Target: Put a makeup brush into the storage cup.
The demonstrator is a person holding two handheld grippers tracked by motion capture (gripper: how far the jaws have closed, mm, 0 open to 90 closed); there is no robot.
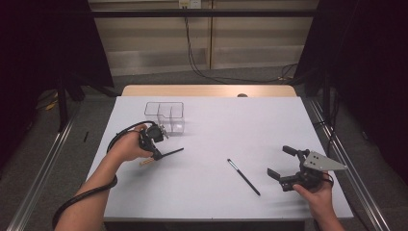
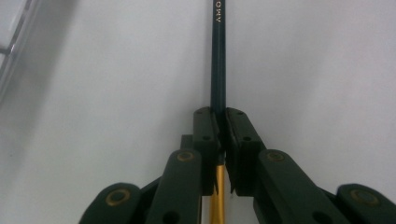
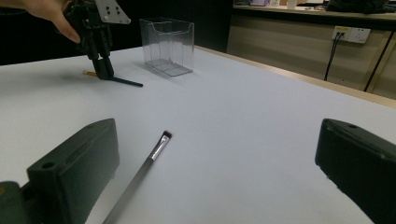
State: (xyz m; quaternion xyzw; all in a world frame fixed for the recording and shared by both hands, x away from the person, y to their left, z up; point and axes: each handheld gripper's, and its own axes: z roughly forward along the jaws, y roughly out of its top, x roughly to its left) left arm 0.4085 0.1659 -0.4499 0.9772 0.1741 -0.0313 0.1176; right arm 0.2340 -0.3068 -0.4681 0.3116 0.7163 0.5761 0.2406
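Note:
My left gripper (image 1: 156, 155) is shut on a slim dark pencil (image 1: 171, 152) at the table's left and points down at the white tabletop. In the left gripper view the pads (image 2: 205, 128) pinch the pencil (image 2: 218, 60), whose dark shaft with pale lettering runs ahead while a gold section shows behind the jaws. My right gripper (image 1: 277, 160) is held open at the right, low over the table, with nothing between its jaws. A thin black-handled brush (image 1: 243, 176) lies just left of it. From the right gripper view the brush (image 3: 144, 172) lies between the wide jaws' line of sight.
A clear plastic divided box (image 1: 166, 115) stands upright behind the left hand; it is also in the right gripper view (image 3: 168, 45). The white table (image 1: 216, 120) has a wooden strip along its far edge. Cables hang at the back wall.

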